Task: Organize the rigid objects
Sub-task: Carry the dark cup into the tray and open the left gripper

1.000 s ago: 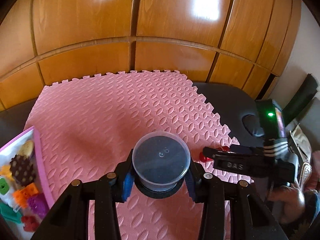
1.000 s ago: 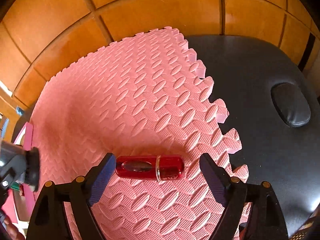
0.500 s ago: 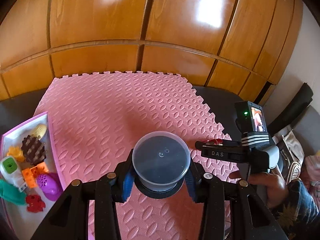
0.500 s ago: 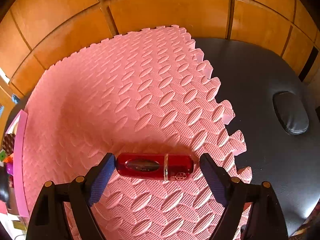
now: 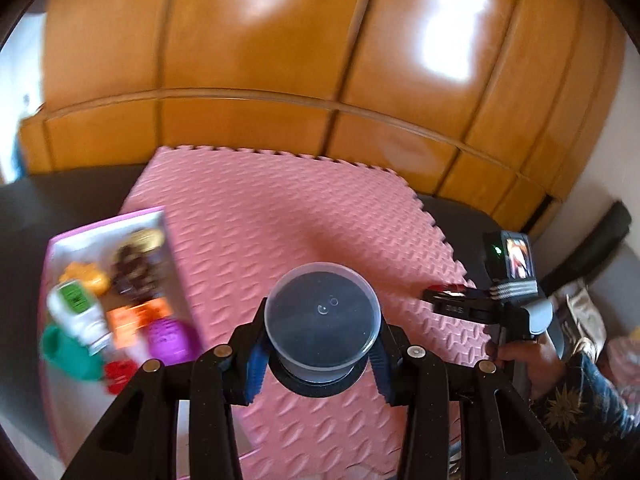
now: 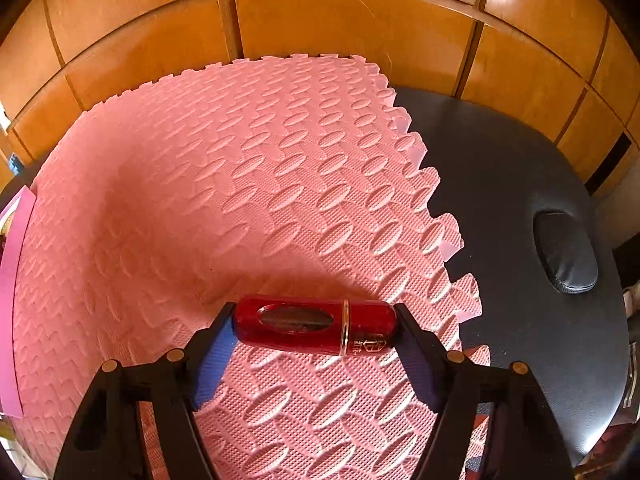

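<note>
My left gripper (image 5: 320, 354) is shut on a round container with a clear lid (image 5: 322, 316), held above the pink foam mat (image 5: 280, 220). My right gripper (image 6: 316, 328) is shut on a red capsule-shaped case with a gold band (image 6: 316, 326), its two ends pressed between the blue pads, low over the mat (image 6: 240, 184). The right gripper also shows in the left wrist view (image 5: 440, 300), to the right of the container. A pink-rimmed tray (image 5: 100, 224) with several toys lies at the mat's left edge.
The mat lies on a dark padded table (image 6: 520, 184) with an oval cushion (image 6: 566, 252) at the right. Wooden cabinet panels (image 5: 300, 40) stand behind. The tray's pink rim (image 6: 12, 264) shows at the far left of the right wrist view.
My right gripper's jaws have closed from wide open onto the red case. My left gripper has swung left with the container, bringing the tray more into view.
</note>
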{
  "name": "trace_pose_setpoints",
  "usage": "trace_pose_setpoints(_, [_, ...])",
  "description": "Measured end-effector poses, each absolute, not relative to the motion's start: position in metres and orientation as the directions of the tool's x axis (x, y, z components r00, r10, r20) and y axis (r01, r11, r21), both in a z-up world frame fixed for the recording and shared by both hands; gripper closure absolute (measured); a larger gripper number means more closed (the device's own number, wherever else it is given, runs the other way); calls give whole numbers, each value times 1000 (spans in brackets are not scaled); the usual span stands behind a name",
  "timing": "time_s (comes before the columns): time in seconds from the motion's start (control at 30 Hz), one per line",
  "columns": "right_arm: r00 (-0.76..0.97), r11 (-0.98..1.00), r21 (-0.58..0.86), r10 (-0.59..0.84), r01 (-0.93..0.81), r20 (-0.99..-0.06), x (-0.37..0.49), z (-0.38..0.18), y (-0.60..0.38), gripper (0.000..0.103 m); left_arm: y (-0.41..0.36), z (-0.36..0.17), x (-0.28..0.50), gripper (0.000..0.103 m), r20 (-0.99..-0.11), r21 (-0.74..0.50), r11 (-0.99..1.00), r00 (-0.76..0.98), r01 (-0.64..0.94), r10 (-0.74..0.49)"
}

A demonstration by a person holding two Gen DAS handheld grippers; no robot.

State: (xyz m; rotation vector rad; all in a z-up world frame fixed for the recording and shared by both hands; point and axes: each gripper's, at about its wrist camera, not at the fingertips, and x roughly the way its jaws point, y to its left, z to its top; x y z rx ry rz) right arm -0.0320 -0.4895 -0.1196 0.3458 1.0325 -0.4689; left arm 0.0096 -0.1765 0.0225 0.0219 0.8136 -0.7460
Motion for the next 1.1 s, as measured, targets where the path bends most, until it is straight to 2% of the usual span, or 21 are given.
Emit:
trace_pose_setpoints(0.2, [431, 853, 47, -213, 519, -877, -32, -119, -488, 27, -92, 18, 26, 59, -680, -267, 844, 530, 466, -507])
trace_pose_setpoints(0.4, [433, 857, 33, -226, 514, -873, -33, -117, -485, 27, -23, -12, 35, 59, -745, -242, 917, 546, 316, -385])
trace_pose_setpoints(0.77, [435, 866, -6, -257, 500, -863, -34, -115, -480, 27, -26, -64, 46, 59, -803, -190, 932, 497, 309, -328])
trace_pose_setpoints(0.93, [435, 867, -9, -259, 499, -862, -34, -114, -479, 27, -31, -70, 50, 59, -787, -108, 945, 555, 309, -271])
trace_pose_setpoints(1.1, [435, 867, -12, -261, 498, -862, -34, -114, -479, 27, -34, -73, 56, 59, -774, -82, 946, 578, 315, -260])
